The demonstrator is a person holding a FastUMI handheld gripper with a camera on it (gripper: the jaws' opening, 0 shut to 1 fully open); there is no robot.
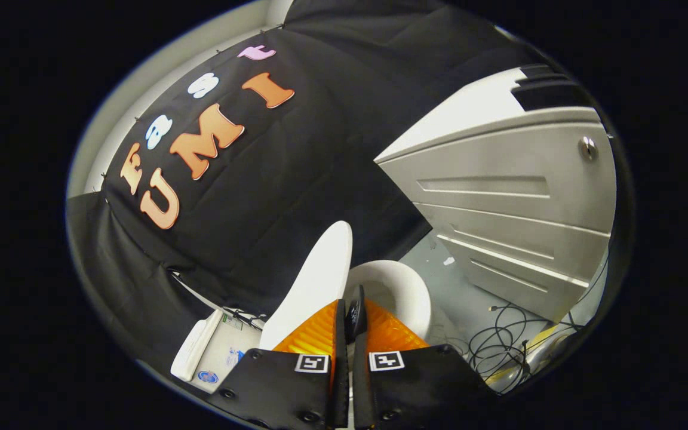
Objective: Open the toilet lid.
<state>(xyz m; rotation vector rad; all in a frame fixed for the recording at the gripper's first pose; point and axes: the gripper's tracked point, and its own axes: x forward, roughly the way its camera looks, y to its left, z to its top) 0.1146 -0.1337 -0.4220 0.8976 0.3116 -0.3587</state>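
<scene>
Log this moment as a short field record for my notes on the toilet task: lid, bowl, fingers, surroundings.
lid: toilet lid raised, tilted up off the bowl, just ahead of the fingers
bowl: toilet bowl uncovered, rim visible beside the lid
gripper: gripper fingers close together, a narrow gap between; whether they press on anything cannot be told
tank: toilet tank behind the lid
cabinet: white cabinet beyond the bowl
floor: loose cables beside the bowl

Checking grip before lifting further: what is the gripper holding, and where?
The hand-held gripper is nearly shut beside the raised toilet lid; whether it pinches the lid's edge cannot be told.
</scene>
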